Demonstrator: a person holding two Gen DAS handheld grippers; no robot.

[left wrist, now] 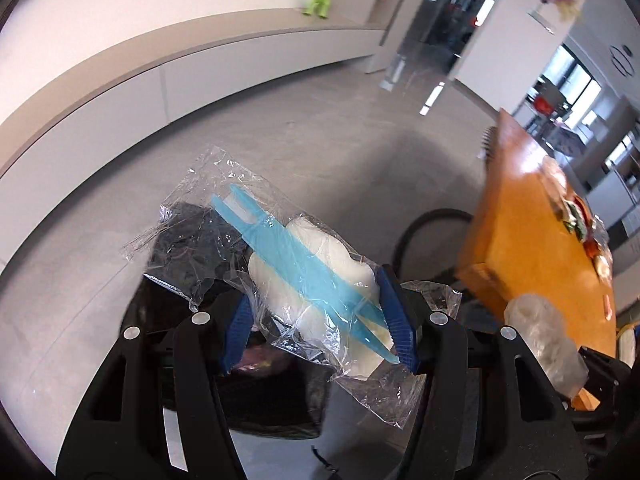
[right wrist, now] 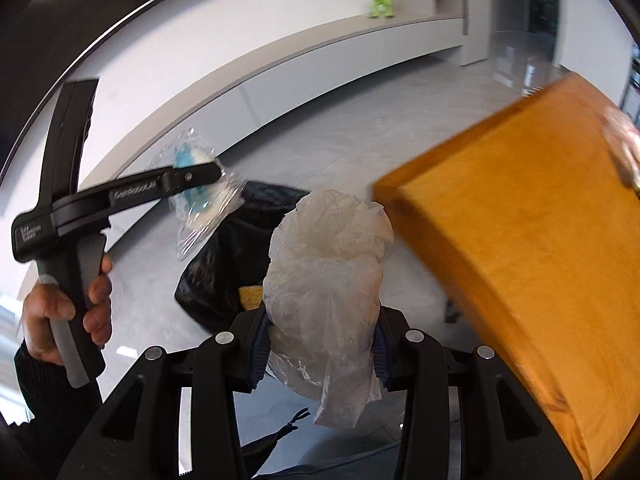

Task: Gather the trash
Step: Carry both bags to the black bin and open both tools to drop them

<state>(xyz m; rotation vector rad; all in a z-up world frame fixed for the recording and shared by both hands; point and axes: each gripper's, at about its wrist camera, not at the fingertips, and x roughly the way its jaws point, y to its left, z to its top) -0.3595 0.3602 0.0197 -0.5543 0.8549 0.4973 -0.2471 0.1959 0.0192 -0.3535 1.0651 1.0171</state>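
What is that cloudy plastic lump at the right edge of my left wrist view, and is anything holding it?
Observer: In the right wrist view, the right gripper is shut on it. It is a crumpled plastic bag.
Operator: Where is the black trash bag relative to it?
Observer: It lies on the floor just beyond the lump, slightly to the left.
Operator: Is there anything in it already?
Observer: Something yellow shows at its opening; I cannot tell what it is.
Operator: What is carrying the left gripper with the clear wrapper?
Observer: A bare hand grips its handle.
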